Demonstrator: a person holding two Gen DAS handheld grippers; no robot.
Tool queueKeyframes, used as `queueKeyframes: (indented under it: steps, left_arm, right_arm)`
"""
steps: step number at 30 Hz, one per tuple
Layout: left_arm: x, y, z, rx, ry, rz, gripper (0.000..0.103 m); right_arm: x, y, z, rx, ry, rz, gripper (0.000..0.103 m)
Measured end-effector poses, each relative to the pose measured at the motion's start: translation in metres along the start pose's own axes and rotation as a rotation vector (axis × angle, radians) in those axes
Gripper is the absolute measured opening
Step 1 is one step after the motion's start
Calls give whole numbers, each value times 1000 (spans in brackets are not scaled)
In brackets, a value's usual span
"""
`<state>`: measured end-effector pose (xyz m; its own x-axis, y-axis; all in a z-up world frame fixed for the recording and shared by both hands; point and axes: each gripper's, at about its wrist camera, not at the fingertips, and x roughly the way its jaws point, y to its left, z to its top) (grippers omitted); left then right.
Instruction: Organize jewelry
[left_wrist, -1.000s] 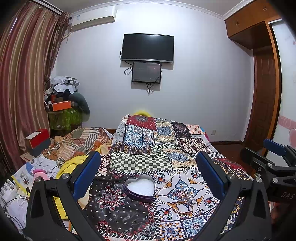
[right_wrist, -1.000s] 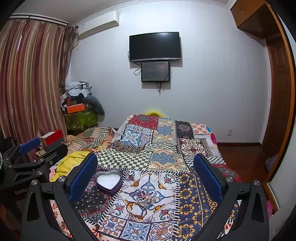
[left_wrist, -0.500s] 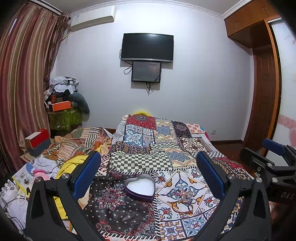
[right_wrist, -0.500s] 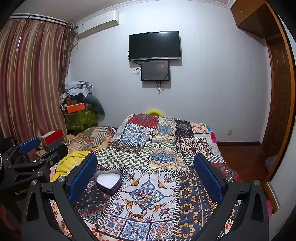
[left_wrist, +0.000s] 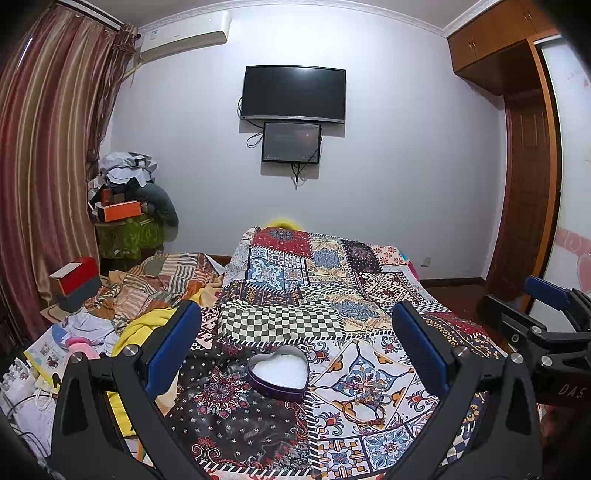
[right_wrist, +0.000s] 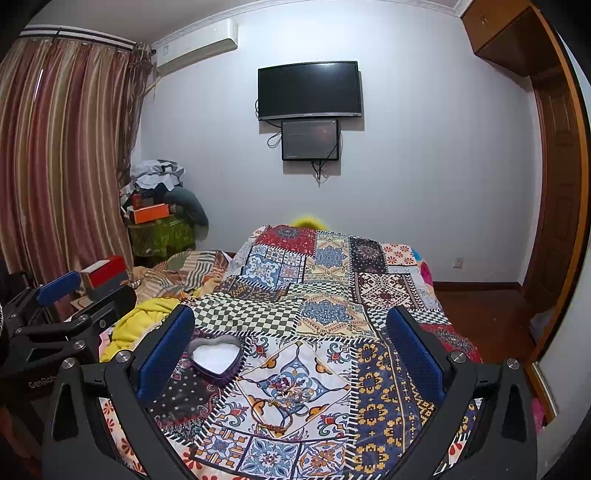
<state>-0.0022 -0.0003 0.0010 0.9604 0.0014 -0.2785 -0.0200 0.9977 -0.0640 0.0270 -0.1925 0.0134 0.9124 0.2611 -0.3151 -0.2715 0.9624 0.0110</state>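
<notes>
A purple heart-shaped tin (left_wrist: 279, 372) with white lining lies open on the patchwork bedspread (left_wrist: 325, 269), between and beyond my left gripper's (left_wrist: 295, 350) wide-open blue fingers. In the right wrist view the same heart tin (right_wrist: 215, 355) sits near the left finger. Thin bracelets (right_wrist: 280, 400) lie tangled on the cloth just right of the tin, below the middle of my open right gripper (right_wrist: 291, 350); in the left wrist view those bracelets (left_wrist: 364, 393) are hard to make out. Both grippers hold nothing.
Crumpled striped and yellow bedding (left_wrist: 147, 291) and a red box (left_wrist: 75, 277) crowd the bed's left side. The other gripper shows at each view's edge: right gripper (left_wrist: 546, 332), left gripper (right_wrist: 48, 325). A wooden floor (right_wrist: 487, 317) lies right of the bed.
Both views have shifted only slightly; the tin sits a touch higher in the right wrist view. Both grippers stay open and nothing on the bed has moved.
</notes>
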Motion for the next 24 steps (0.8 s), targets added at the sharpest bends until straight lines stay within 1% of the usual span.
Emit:
queueKeyframes:
  steps: [9, 16, 19, 24]
  left_arm:
    - [1, 0, -1, 1, 2, 1, 103]
    - [10, 1, -7, 3, 27, 2, 103]
    - [19, 3, -11, 1, 55, 2, 103]
    - [46, 6, -23, -10, 149, 16, 103]
  right_arm:
    - [0, 0, -2, -1, 4, -1, 103]
    - [7, -5, -6, -2, 26, -12, 103]
    - [14, -10, -9, -2, 53, -23, 103]
    - [31, -21, -22, -4, 125, -54, 103]
